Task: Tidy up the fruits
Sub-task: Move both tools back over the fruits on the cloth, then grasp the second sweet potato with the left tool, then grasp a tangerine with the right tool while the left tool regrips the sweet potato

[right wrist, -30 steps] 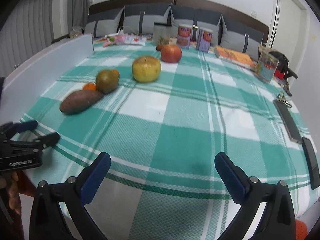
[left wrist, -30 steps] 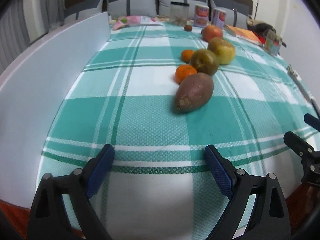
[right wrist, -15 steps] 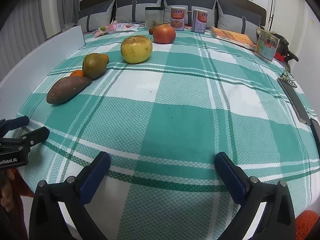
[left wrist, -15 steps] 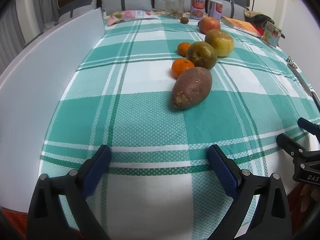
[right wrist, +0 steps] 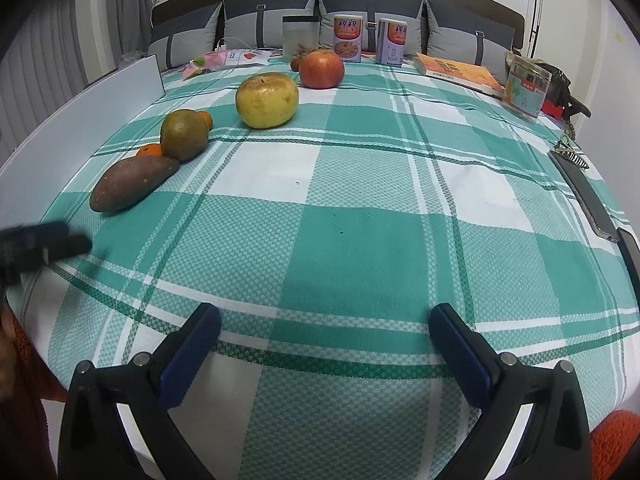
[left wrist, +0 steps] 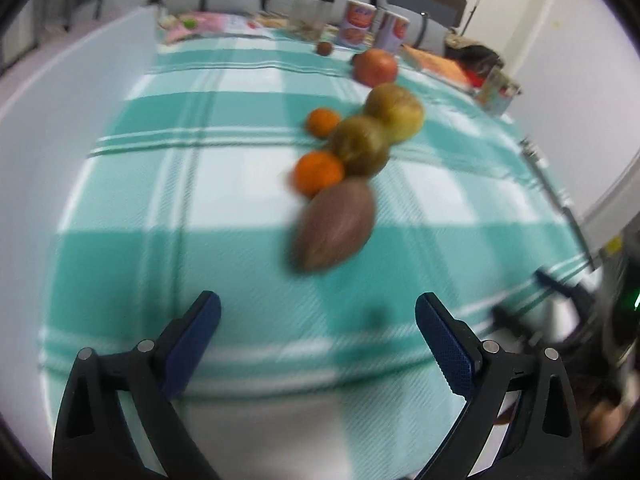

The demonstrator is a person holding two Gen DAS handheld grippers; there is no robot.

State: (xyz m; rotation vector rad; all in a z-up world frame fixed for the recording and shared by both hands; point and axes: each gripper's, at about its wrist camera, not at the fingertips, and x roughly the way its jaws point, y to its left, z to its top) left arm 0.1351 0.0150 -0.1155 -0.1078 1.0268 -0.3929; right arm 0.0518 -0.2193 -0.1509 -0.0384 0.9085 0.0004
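Note:
A row of produce lies on the green checked tablecloth: a sweet potato, an orange, a green-brown fruit, a second orange, a yellow apple, a red apple. My left gripper is open and empty, just short of the sweet potato; the view is blurred. My right gripper is open and empty above the cloth's near edge.
A white board stands along the left side. Two cans, a clear jar, a book and a small box sit at the back. Dark flat items lie at the right edge.
My left gripper has moved forward toward the sweet potato, blurring its view. My right gripper has advanced slightly over the cloth. No fruit has moved.

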